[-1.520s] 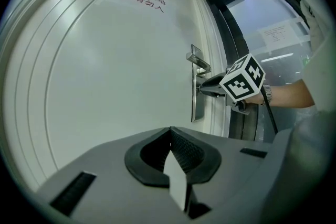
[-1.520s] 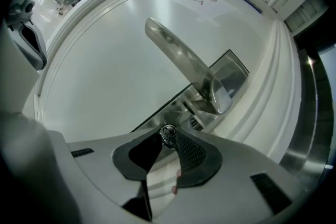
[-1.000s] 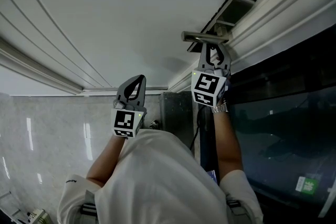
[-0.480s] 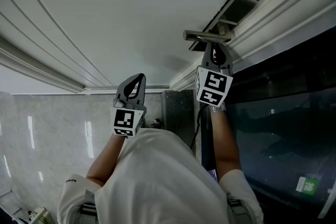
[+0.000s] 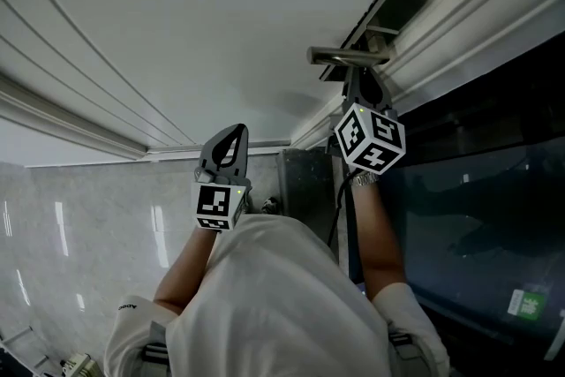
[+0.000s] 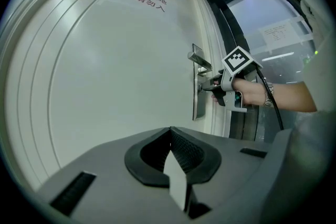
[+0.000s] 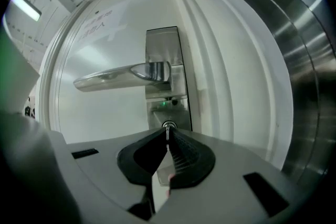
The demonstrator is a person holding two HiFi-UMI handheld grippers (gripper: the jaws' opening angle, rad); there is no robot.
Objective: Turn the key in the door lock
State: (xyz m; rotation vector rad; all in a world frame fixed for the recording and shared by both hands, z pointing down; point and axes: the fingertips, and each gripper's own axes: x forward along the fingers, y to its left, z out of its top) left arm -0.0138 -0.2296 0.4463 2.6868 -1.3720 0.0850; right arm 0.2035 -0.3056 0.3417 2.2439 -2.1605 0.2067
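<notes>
The white door (image 5: 203, 22) carries a steel lock plate (image 7: 163, 44) with a lever handle (image 7: 115, 76). Below the handle a small key (image 7: 168, 127) sticks out of the keyhole, seen edge on. My right gripper (image 7: 168, 131) points level at it; its jaws have just been closing and are now shut on the key. From the head view it sits just under the handle (image 5: 349, 57), as the right gripper (image 5: 360, 77). My left gripper (image 5: 231, 130) hangs apart in front of the bare door panel, shut with nothing in it, and the left gripper view shows its tips (image 6: 170, 131) together.
A steel door frame (image 7: 294, 60) and a dark glass panel (image 5: 477, 190) stand to the right of the lock. Red print (image 6: 144, 0) marks the upper door. A small green light (image 7: 162, 104) glows on the lock plate.
The right gripper's jaws have closed on the key and its marker cube has rolled round with the wrist. The left gripper has stayed where it was.
</notes>
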